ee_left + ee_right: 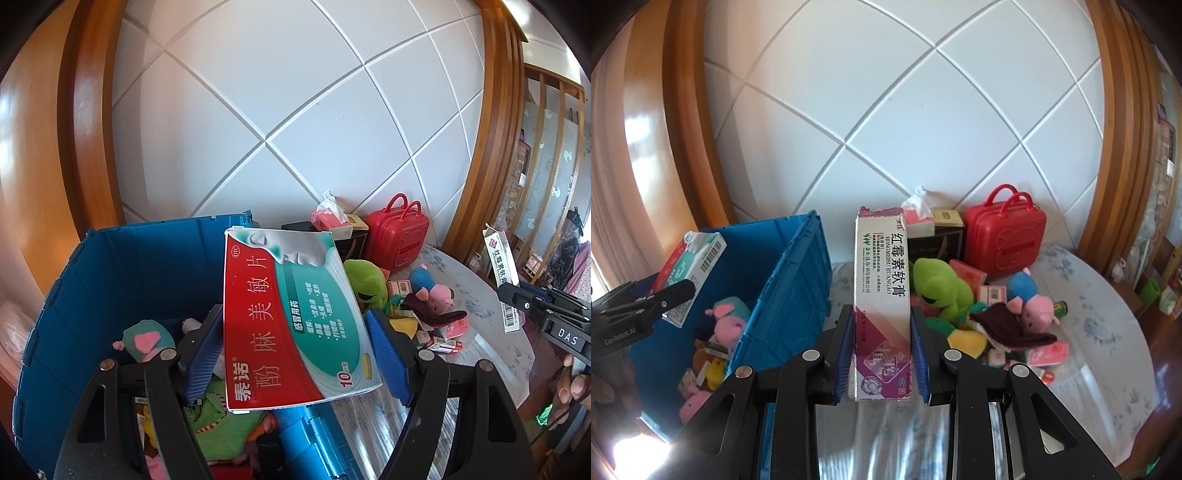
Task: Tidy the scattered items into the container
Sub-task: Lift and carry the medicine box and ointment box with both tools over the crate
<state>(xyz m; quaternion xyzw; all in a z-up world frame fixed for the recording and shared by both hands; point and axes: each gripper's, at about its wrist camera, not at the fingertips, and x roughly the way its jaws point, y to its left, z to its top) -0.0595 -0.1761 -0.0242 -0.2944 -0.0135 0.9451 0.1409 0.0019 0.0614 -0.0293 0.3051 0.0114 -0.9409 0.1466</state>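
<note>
My left gripper (295, 354) is shut on a red and green medicine box (291, 314), held over the right rim of the blue crate (147, 266). In the right wrist view that box (690, 273) hangs over the crate (790, 288). My right gripper (881, 354) is shut on a long white and purple ointment box (881, 295), just right of the crate above the table. The ointment box also shows in the left wrist view (502, 273). The crate holds plush toys and small boxes (716, 332).
On the floral tablecloth (1100, 332) lie a green frog plush (938, 288), a pink pig plush (1034, 302), a dark cloth, a yellow item and several small boxes. A red toy suitcase (1004, 236) and tissue pack stand by the white wall.
</note>
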